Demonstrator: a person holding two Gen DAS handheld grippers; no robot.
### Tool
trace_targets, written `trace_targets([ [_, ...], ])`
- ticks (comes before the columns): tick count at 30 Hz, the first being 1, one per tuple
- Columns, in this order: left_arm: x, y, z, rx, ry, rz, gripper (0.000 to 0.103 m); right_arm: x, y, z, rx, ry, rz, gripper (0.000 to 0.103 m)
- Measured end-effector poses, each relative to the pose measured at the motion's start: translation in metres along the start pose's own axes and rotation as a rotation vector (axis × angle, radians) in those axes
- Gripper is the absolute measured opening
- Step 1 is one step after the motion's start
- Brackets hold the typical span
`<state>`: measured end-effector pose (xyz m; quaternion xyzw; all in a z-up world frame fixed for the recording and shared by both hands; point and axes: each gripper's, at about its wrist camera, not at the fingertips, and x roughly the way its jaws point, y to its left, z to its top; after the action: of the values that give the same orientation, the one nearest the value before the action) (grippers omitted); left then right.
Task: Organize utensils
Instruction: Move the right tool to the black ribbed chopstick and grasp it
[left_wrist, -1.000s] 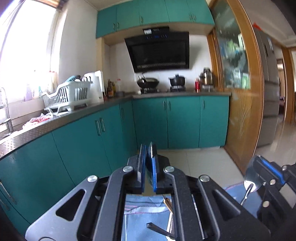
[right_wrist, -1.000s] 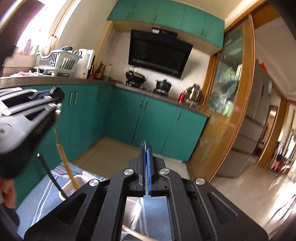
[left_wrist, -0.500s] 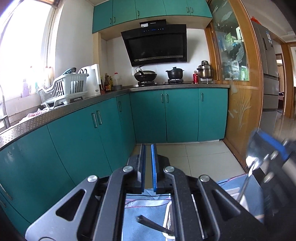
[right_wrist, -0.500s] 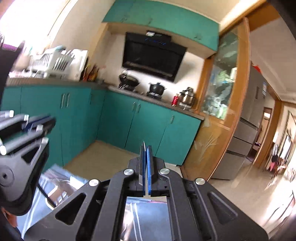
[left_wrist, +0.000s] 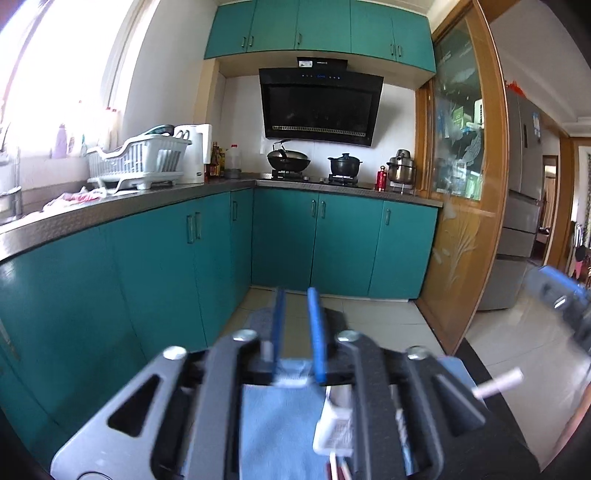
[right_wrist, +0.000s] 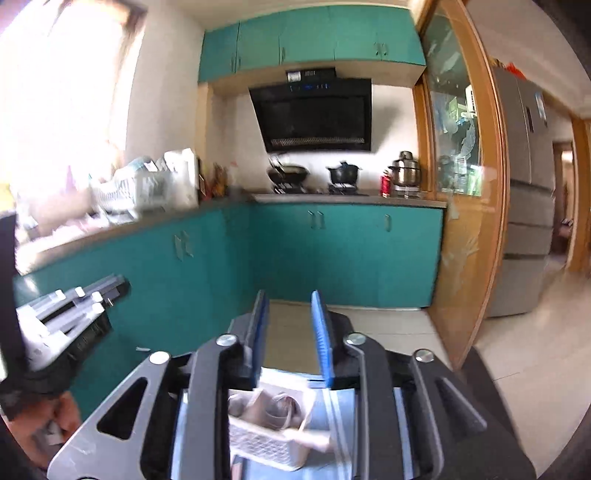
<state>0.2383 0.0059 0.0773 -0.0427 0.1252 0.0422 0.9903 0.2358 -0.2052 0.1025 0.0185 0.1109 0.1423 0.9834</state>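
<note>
Now both grippers have let go — the left gripper (left_wrist: 297, 332) and right gripper (right_wrist: 291, 338) were pinched shut and are now open and empty. Spoons sit in the white basket (right_wrist: 266, 446) on the blue cloth (left_wrist: 277, 424) below, so that drop looks done.

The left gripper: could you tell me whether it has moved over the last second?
Yes. The left gripper tilted upward, since the range hood sits lower in its view, and its jaws opened.
</note>
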Motion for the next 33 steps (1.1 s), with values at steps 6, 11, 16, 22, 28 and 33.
trace_targets([
  [6,-0.033,0.047,-0.092,-0.007,0.217,0.115,0.037,-0.071,0.005,-0.076,0.014,0.157,0.159,0.029],
  [11,-0.029,0.077,-0.177,-0.086,0.519,0.117,0.037,-0.004,0.025,-0.191,0.002,0.595,0.112,0.029],
  [16,-0.048,0.083,-0.211,-0.082,0.595,0.109,0.047,0.025,0.04,-0.234,0.034,0.764,0.109,0.029],
  [22,-0.06,0.075,-0.21,-0.053,0.578,0.063,0.055,0.029,0.056,-0.245,-0.014,0.817,0.082,0.028],
  [28,-0.06,0.064,-0.209,-0.033,0.574,0.007,0.057,0.019,0.06,-0.246,-0.023,0.821,0.067,0.016],
  [33,-0.061,0.064,-0.212,-0.029,0.581,-0.013,0.058,0.012,0.047,-0.239,0.03,0.812,0.051,0.005],
])
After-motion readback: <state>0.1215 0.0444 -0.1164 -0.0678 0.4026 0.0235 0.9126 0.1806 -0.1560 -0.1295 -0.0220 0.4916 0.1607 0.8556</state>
